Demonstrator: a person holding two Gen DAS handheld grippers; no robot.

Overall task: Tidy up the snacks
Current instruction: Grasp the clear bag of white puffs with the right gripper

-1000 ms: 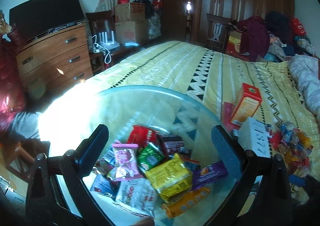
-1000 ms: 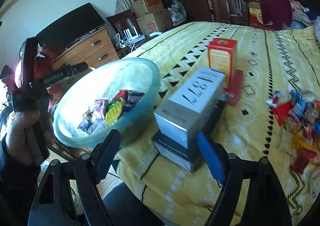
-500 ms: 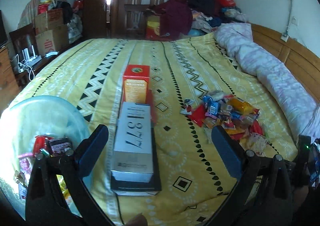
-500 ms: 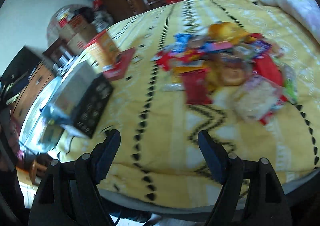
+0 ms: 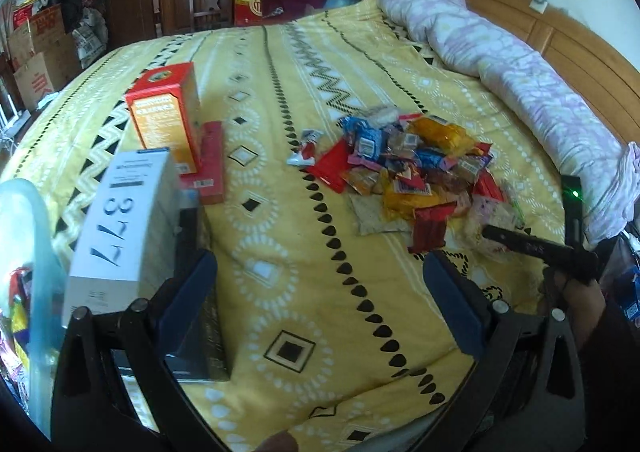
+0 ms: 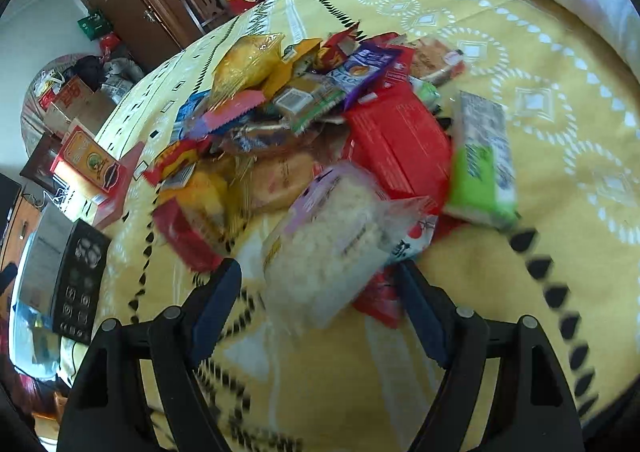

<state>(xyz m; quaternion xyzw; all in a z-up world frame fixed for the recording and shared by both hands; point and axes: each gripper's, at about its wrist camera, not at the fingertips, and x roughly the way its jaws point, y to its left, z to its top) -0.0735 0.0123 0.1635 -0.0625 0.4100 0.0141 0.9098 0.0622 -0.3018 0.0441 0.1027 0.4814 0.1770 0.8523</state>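
Note:
A pile of wrapped snacks (image 5: 416, 179) lies on the yellow patterned bedspread (image 5: 304, 292). In the right wrist view the pile (image 6: 320, 123) fills the middle. My right gripper (image 6: 320, 308) is open and empty, its jaws on either side of a clear packet of white rice crackers (image 6: 332, 236) at the pile's near edge. My left gripper (image 5: 320, 300) is open and empty above the bedspread, short of the pile. The pale blue bowl (image 5: 36, 252) holding snacks is at the far left edge.
A grey box marked 377 (image 5: 124, 211) rests on a black box (image 5: 200, 312), beside an orange carton (image 5: 168, 111) and a flat red box (image 5: 208, 167). A rolled lilac quilt (image 5: 500, 51) lies along the wooden headboard. Cardboard boxes and a wardrobe stand beyond the bed.
Both grippers have swung from the bowl side to the right, towards the snack pile. The right gripper has closed in on the pile, its open jaws now around the rice cracker packet.

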